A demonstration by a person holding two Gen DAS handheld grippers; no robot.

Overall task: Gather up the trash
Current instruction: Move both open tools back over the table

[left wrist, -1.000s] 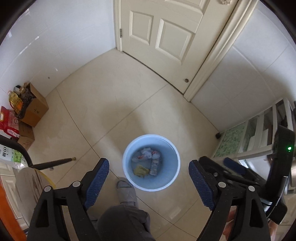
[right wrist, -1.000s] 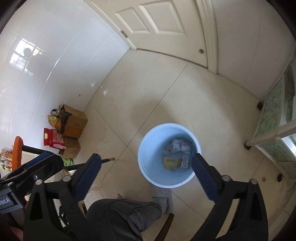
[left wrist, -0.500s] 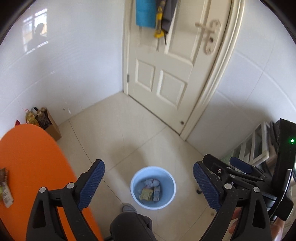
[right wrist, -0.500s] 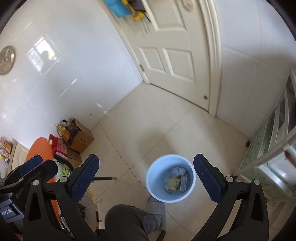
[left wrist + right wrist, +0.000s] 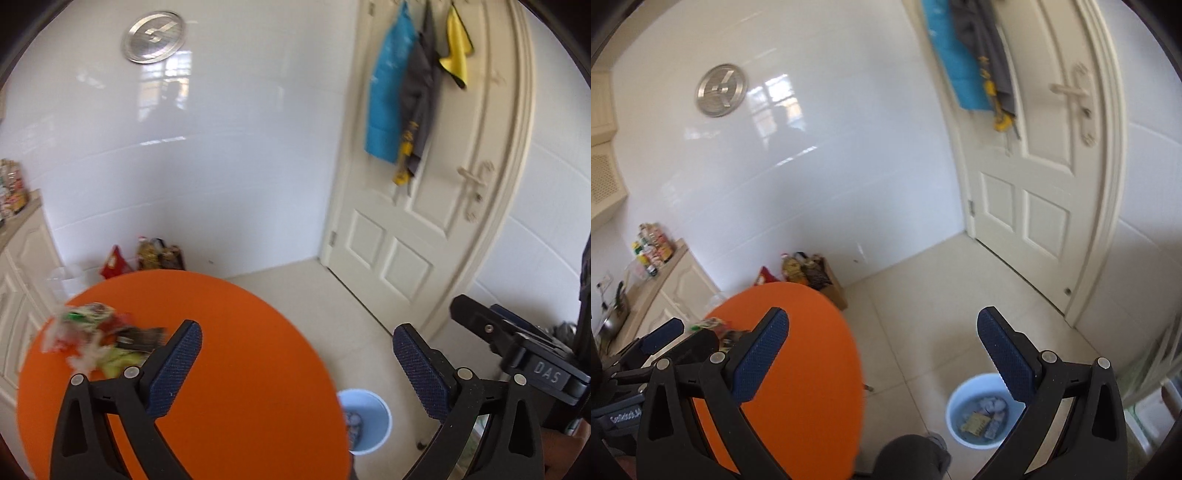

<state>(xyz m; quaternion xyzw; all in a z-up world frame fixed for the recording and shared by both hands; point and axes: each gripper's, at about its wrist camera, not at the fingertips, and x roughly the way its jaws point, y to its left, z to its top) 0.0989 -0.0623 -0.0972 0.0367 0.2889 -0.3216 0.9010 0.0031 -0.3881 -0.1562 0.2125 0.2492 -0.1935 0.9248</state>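
Note:
A blurred pile of trash (image 5: 98, 341), wrappers and white tissue, lies on the left part of a round orange table (image 5: 229, 350). A light blue bin (image 5: 979, 411) stands on the floor right of the table and holds several wrappers; it also shows in the left wrist view (image 5: 365, 419). My left gripper (image 5: 295, 365) is open and empty, raised above the table's right half. My right gripper (image 5: 882, 354) is open and empty, raised over the table edge with the bin below its right finger. Part of the pile (image 5: 713, 328) shows in the right wrist view behind the left gripper's body.
A white door (image 5: 424, 206) with hanging cloths (image 5: 402, 92) is at the right. Cardboard boxes and bags (image 5: 809, 273) stand by the tiled wall. A cream cabinet (image 5: 661, 295) with bottles is at the left. A white shelf (image 5: 1152, 369) is at the far right.
Both views have swung up from the bin on the floor to table height. The orange table and its trash pile have come into view. Both grippers stay open.

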